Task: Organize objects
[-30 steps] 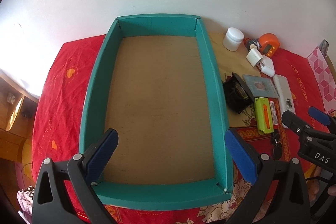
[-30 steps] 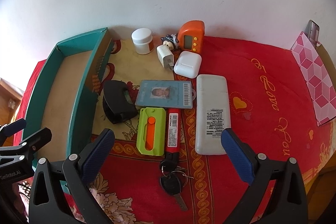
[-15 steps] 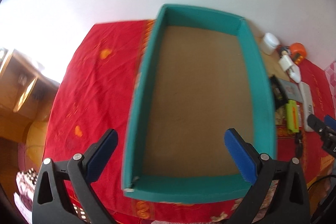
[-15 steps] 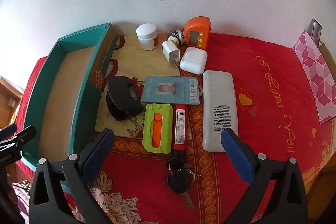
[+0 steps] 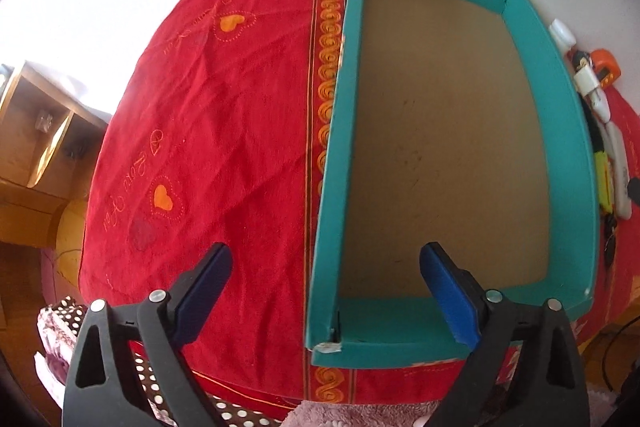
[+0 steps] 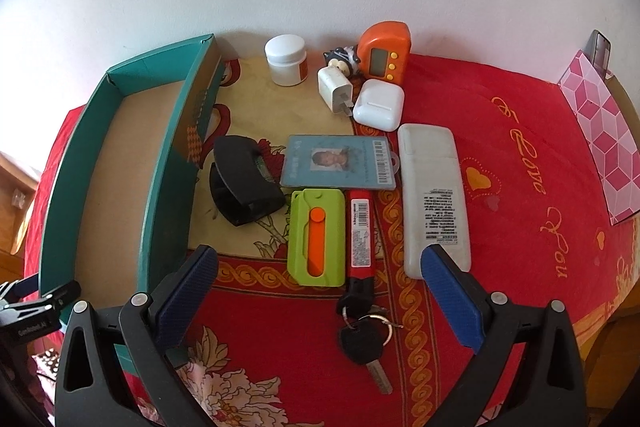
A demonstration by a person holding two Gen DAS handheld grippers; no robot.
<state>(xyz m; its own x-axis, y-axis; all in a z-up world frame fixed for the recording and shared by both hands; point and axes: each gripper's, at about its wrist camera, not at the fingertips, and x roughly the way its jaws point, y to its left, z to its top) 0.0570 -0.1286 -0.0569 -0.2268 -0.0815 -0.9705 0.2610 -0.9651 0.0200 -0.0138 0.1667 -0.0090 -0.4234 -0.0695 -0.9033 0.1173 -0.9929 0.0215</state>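
Observation:
An empty teal box [image 5: 332, 163] with a brown floor lies on the red cloth. My left gripper [image 5: 326, 255] straddles the box's left wall near its front corner. Its jaws are closing, and the pads stand clear of the wall. My right gripper [image 6: 319, 253] hangs open with nothing between its fingers, above a green box cutter [image 6: 316, 237] and a red key strap [image 6: 360, 233] with keys [image 6: 364, 341]. Beyond these lie a white remote [image 6: 434, 195], an ID card [image 6: 338, 161], a black holder [image 6: 244, 183], an earbud case [image 6: 379, 105], a charger [image 6: 336, 89], a white jar [image 6: 286, 65] and an orange timer [image 6: 384, 53].
A white wall backs the table. A pink patterned box [image 6: 600, 131] stands at the far right edge. A wooden shelf [image 5: 36, 139] sits below the table's left side. A small cow figure [image 6: 342, 57] stands beside the timer.
My left gripper moved left and lower, from over the box's middle to astride its left wall, and its jaws narrowed a little. The right gripper's view barely shifted.

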